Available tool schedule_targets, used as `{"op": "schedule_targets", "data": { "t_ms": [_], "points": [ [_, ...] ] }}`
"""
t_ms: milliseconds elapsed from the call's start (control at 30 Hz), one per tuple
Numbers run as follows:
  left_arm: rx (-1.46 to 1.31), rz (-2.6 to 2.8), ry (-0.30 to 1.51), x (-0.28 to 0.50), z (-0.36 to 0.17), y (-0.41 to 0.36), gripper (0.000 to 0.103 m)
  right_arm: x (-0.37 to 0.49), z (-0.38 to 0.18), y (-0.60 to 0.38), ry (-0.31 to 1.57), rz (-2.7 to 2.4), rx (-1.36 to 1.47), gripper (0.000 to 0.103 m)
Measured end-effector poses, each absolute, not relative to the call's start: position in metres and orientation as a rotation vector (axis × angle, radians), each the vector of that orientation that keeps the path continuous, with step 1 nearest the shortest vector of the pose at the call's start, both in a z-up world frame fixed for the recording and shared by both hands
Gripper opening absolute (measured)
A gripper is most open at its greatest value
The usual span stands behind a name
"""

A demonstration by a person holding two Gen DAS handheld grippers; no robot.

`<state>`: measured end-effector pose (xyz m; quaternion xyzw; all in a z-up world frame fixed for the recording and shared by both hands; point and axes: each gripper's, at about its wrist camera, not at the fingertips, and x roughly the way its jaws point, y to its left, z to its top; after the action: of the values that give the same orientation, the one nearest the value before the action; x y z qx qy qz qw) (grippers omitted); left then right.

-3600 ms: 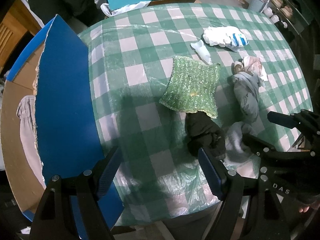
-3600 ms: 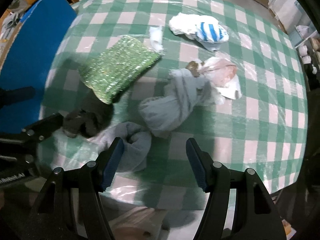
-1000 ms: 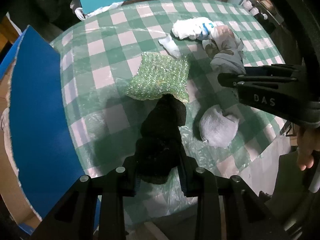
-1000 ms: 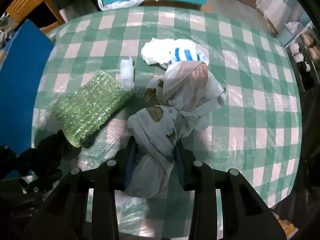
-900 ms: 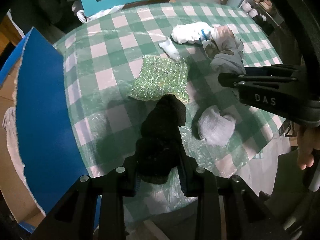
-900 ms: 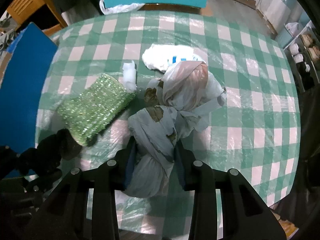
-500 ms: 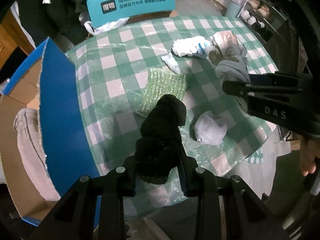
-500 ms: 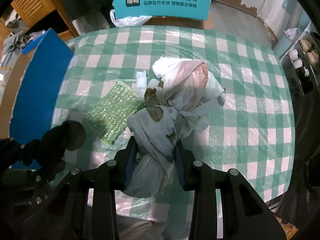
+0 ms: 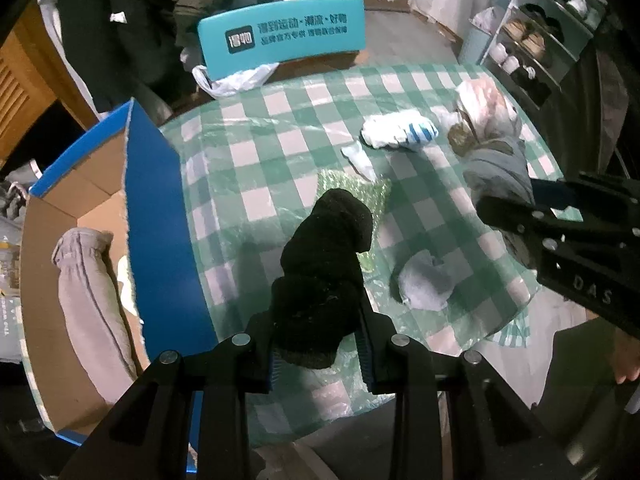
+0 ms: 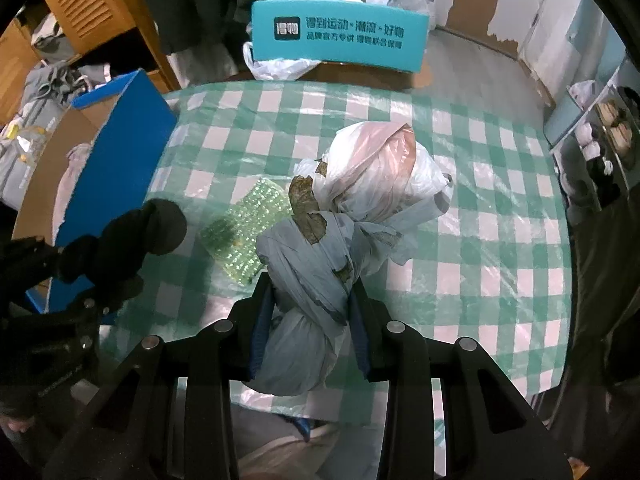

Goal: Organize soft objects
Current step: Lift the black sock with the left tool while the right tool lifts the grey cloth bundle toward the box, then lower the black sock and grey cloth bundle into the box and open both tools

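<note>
From the left wrist, your left claw [image 9: 318, 344] grips a black sock bundle [image 9: 320, 276] above the checked table [image 9: 280, 152], beside the open cardboard box [image 9: 156, 216]

From the right wrist, your right claw [image 10: 306, 330] clamps a knotted grey-and-pink cloth bundle [image 10: 340, 232] held over the table

Left gripper [image 9: 319, 354]: matte black frame; two angular arms; blue pads on the inner finger faces.
Left fasteners: round silver screw heads, two on each arm.
Right gripper [image 10: 307, 334]: same black build; blue pads; four silver screw heads.
Marking: pale letters "DAS" on the right gripper's side housing, seen from the left wrist view.
Cables: none visible.
</note>
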<state>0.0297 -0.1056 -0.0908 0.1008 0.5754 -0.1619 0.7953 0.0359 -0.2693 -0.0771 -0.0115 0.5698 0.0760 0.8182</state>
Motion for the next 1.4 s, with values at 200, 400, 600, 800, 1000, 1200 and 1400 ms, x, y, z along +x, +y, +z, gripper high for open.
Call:
{"op": "schedule_targets", "data": {
  "t_ms": [200,400,600,800,1000,1200,1400],
  "points": [
    [0.213,-0.333,1.205,0.032,-0.081,-0.102,0.031,0.034,-0.064,-0.265,1.181,0.179,-0.032,0.034],
    [0.206,-0.324,1.176,0.034,-0.070,-0.100,0.031,0.032,-0.054,-0.260,1.154,0.194,-0.042,0.034],
    [0.208,-0.316,1.144,0.033,-0.058,-0.098,0.031,0.031,-0.045,-0.256,1.128,0.209,-0.048,0.034],
    [0.196,-0.312,1.124,0.034,-0.049,-0.094,0.031,0.031,-0.038,-0.253,1.110,0.221,-0.046,0.034],
    [0.184,-0.301,1.108,0.036,-0.042,-0.088,0.031,0.032,-0.032,-0.244,1.098,0.242,-0.049,0.034],
    [0.172,-0.282,1.091,0.035,-0.036,-0.077,0.031,0.033,-0.023,-0.230,1.080,0.270,-0.055,0.034],
    [0.158,-0.251,1.076,0.035,-0.030,-0.061,0.031,0.037,-0.018,-0.214,1.071,0.303,-0.066,0.034]
  ]
}}
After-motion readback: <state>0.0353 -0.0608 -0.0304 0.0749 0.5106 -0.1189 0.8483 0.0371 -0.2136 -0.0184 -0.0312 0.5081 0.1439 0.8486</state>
